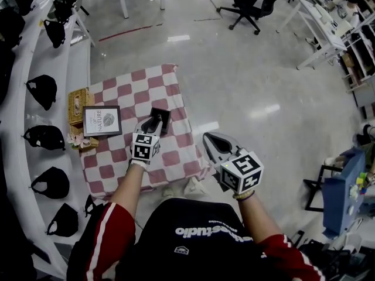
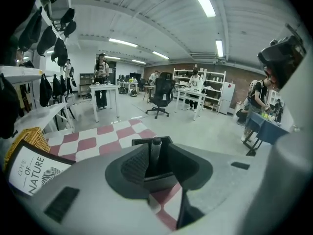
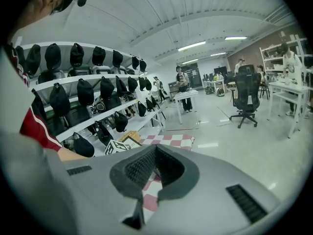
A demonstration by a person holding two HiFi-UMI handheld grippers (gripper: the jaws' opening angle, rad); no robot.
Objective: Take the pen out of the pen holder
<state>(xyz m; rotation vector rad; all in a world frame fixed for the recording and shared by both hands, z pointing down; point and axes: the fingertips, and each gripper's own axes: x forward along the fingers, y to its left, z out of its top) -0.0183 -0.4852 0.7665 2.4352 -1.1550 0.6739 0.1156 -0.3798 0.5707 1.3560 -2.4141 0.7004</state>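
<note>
A black square pen holder (image 1: 160,116) stands on the red-and-white checked cloth (image 1: 111,168) of a low table. One grey pen (image 2: 155,152) sticks upright out of the pen holder (image 2: 142,141). My left gripper (image 1: 154,123) is right at the holder, and in the left gripper view its jaws (image 2: 155,163) are closed in on the pen's upper part. My right gripper (image 1: 209,138) hangs off the table's right edge over the floor. It is shut with nothing in it (image 3: 155,151).
A framed "Love of Nature" sign (image 1: 102,120) and a wicker basket (image 1: 77,105) sit at the cloth's left side. White shelves with black caps (image 1: 44,89) run along the left. An office chair (image 1: 249,2) and desks stand far off; a blue table (image 1: 340,192) is at the right.
</note>
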